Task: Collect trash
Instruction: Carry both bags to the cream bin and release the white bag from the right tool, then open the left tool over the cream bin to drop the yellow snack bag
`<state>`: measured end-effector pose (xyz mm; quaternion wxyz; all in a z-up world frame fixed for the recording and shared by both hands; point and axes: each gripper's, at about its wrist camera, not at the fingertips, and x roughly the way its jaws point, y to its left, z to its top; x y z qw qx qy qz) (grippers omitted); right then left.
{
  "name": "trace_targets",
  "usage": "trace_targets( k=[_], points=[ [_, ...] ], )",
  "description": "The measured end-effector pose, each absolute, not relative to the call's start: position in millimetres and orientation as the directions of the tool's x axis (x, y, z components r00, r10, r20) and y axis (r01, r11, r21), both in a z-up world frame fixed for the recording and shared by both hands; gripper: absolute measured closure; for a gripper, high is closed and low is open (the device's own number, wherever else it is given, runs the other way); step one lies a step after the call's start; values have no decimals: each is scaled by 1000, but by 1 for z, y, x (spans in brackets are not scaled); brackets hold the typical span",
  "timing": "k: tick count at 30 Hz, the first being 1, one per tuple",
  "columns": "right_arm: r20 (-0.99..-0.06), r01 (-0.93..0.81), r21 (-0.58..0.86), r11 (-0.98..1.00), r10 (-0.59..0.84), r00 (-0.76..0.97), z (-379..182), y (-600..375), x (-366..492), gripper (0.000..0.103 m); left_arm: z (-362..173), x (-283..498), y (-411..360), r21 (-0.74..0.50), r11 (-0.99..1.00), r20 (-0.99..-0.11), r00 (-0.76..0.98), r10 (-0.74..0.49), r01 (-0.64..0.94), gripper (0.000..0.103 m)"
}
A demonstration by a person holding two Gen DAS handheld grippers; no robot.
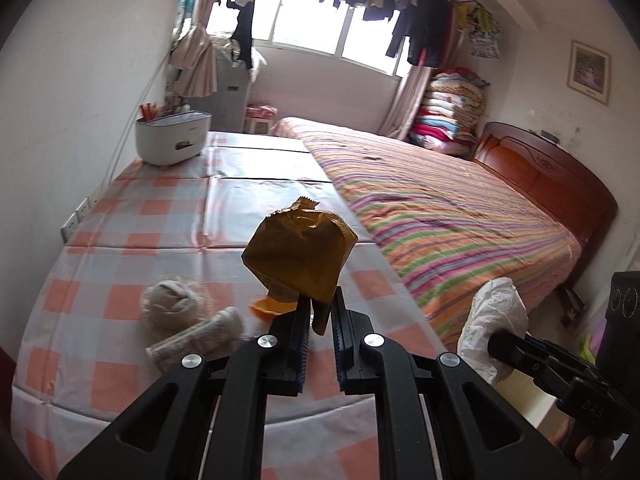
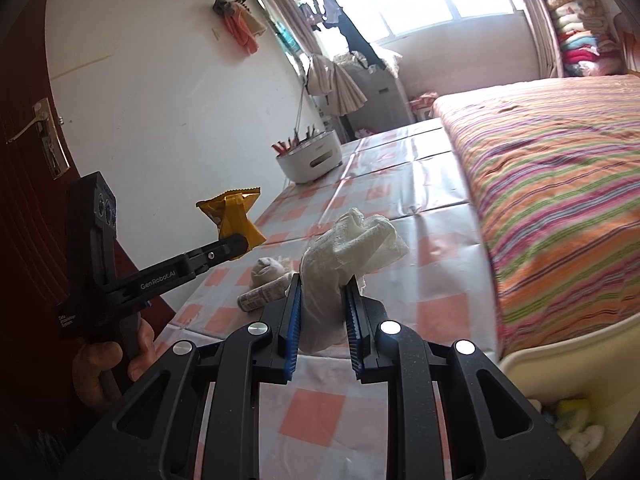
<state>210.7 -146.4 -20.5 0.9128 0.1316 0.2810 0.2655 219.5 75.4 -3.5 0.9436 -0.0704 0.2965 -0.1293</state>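
A crumpled yellow wrapper (image 1: 299, 254) is pinched by its lower edge between the left gripper's (image 1: 320, 312) jaws, lifted above the checked table (image 1: 168, 208). The right gripper (image 2: 323, 292) is clamped on a wadded white tissue (image 2: 348, 240). Two paper wads (image 1: 188, 320) lie on the table. Only the right view shows a bin (image 2: 560, 360) with scraps, low by the bed (image 2: 560, 184).

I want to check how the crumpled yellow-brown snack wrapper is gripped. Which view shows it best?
The left wrist view: the crumpled yellow-brown snack wrapper fills the centre, pinched in the left tool. The right wrist view shows it smaller, side-on.
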Motion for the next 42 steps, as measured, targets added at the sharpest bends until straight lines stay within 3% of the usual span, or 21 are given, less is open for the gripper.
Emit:
trace_targets(
  k=[17,31,35,37,42],
  points=[
    [-399,-239,330,913,365,841,-9,-251,164,84,-9,188,-45,-190,861,-540,681,-494,473,92],
    [-508,-60,193,979,152,848,-42,-289,161,80,-27,158,-102,-167,784,-584,581,-567,598,92],
    [-529,-35,211,977,144,836,-49,-294,158,66,-32,156,-111,-169,773,-600,558,-573,612,92],
    [-536,-26,221,975,144,832,-52,-297,156,54,-35,156,-116,-171,766,-609,545,-577,619,92],
    [-494,20,264,964,117,861,-44,-311,146,50,-41,153,-129,-172,753,-623,522,-583,635,92]
  ],
)
